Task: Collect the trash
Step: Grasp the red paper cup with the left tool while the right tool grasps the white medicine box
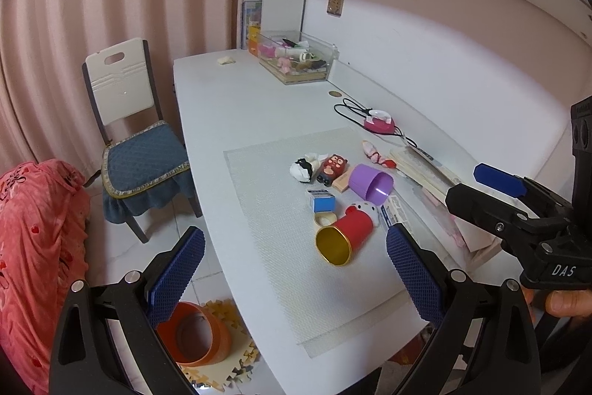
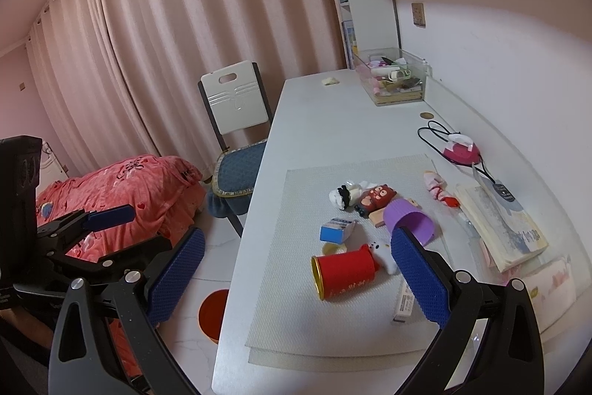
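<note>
Both grippers are hanging wide apart and empty above the desk [image 1: 229, 121]: left gripper [image 1: 296, 278], right gripper [image 2: 298, 278]; a tipped red cup [image 2: 344, 274] is lying on the mat [image 2: 292, 302], orange bin [image 1: 194, 335] sitting on the floor

Smooth white tabletop [image 1: 207, 106] under a matt woven mat [image 1: 281, 232]; red cup [image 1: 342, 234] gleams metallic gold inside; purple cup [image 1: 370, 184] is glossy ribbed plastic; quilted blue cloth on the chair cushion [image 1: 144, 158].
</note>
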Motion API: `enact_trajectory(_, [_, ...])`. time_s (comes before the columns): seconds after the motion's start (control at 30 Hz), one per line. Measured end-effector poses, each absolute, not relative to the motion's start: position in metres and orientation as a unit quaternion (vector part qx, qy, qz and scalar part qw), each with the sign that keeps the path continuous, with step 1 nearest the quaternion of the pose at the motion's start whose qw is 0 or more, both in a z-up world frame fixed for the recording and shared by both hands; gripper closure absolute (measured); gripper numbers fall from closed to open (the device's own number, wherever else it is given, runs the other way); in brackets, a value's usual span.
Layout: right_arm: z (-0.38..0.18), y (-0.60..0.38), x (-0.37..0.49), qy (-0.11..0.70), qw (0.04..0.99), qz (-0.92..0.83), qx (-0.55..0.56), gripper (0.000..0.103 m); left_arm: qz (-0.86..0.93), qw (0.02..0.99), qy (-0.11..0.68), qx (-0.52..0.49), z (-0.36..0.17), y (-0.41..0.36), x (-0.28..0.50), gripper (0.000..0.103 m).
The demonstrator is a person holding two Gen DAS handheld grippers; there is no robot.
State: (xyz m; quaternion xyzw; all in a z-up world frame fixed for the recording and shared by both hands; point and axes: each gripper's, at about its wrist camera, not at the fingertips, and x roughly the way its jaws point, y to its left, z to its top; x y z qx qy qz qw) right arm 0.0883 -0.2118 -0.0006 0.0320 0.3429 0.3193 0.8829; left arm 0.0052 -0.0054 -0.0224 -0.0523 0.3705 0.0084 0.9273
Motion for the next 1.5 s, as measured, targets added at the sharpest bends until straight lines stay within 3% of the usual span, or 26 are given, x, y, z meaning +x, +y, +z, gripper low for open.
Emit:
enact_trajectory(0.73, [-0.025, -0.264, 0.073, 0.386, 0.889, 0.231, 0.084, 0.005, -0.103, 0.896, 0.432, 0.018, -0.038, -0.054, 0.031, 0.006])
enact_trajectory(1.0, [-0.05, -0.267, 0.093, 0.436, 0.868, 0.231, 0.059, 0.005, -0.142, 0.866, 0.474, 0.075, -0.064, -0.059, 0.055, 0.006])
enact_trajectory(1.5, [-0.117, -0.258, 0.149, 0.528, 0.806, 0.267, -0.004, 0.005, -0.211, 0.81, 0.545, 0.046, -0.122, -0.048, 0.105, 0.006])
